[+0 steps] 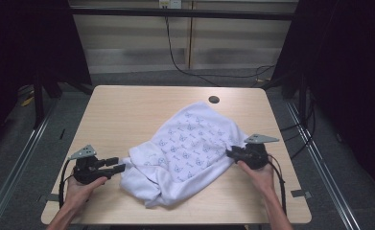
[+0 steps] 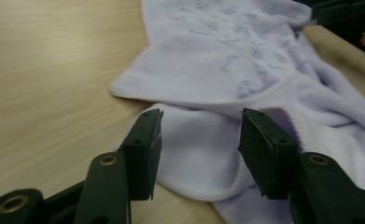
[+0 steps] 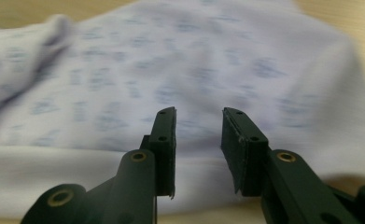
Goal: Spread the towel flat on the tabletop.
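Note:
A white garment [image 1: 185, 148] with a small blue print lies crumpled on the wooden table [image 1: 127, 110]. My left gripper [image 1: 119, 164] sits at the garment's left edge, jaws open. In the left gripper view my left gripper [image 2: 201, 140] straddles a white hem fold of the garment [image 2: 203, 154] without closing on it. My right gripper [image 1: 230, 154] is at the garment's right edge. The right gripper view has my right gripper [image 3: 199, 140] open, hovering just over the printed garment [image 3: 171, 70], which is blurred.
A round cable hole [image 1: 214, 99] sits near the table's far edge. Bare wood lies to the left of the garment and along the back. Dark frame posts and a black cable [image 1: 175, 57] stand beyond the table.

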A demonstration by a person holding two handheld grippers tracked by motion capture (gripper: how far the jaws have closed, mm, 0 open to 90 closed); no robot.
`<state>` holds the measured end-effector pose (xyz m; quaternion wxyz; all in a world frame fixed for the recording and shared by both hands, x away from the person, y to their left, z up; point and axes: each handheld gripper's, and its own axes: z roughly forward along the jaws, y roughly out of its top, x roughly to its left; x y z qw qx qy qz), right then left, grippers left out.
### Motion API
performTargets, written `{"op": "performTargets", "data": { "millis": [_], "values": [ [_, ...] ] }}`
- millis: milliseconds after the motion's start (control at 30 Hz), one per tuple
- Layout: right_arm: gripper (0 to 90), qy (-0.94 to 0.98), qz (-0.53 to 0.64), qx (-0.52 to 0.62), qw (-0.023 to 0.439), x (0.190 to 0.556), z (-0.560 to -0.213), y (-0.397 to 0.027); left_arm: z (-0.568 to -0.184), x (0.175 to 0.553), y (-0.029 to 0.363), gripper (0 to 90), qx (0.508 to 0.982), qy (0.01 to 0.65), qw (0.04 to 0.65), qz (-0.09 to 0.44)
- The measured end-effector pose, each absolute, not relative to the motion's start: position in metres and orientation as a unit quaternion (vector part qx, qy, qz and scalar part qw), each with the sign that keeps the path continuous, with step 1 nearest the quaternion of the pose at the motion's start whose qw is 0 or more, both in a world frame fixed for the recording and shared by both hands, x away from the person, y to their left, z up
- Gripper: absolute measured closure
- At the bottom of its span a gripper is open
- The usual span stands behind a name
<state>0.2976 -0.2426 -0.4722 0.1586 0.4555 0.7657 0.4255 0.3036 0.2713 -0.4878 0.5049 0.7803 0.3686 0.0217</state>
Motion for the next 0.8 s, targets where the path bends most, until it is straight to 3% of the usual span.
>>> {"op": "performTargets", "data": {
  "millis": [167, 367, 567, 667, 733, 767, 800],
  "values": [
    [64.1, 0.801, 0.439, 0.390, 0.119, 0.286, -0.468, -0.179, -0.480, 0.288, 0.258, 49.3, 0.788, 0.342, 0.511, 0.014],
    [61.9, 0.820, 0.460, 0.333, 0.074, 0.290, -0.466, -0.109, -0.471, 0.283, 0.259, 47.8, 0.765, 0.352, 0.538, 0.020],
    [58.0, 0.825, 0.481, 0.294, 0.031, 0.299, -0.465, -0.061, -0.471, 0.284, 0.254, 45.5, 0.770, 0.342, 0.539, 0.008],
    [56.3, 0.839, 0.460, 0.290, 0.012, 0.307, -0.476, -0.044, -0.473, 0.286, 0.245, 39.4, 0.783, 0.337, 0.522, 0.021],
    [58.6, 0.841, 0.455, 0.292, 0.003, 0.308, -0.481, -0.041, -0.474, 0.287, 0.243, 35.9, 0.785, 0.335, 0.521, 0.014],
    [78.9, 0.845, 0.451, 0.287, 0.001, 0.306, -0.488, -0.039, -0.477, 0.287, 0.239, 35.4, 0.791, 0.336, 0.511, 0.016],
    [85.3, 0.843, 0.455, 0.288, 0.005, 0.304, -0.488, -0.042, -0.479, 0.287, 0.237, 34.9, 0.797, 0.331, 0.506, 0.010]
  ]
}}
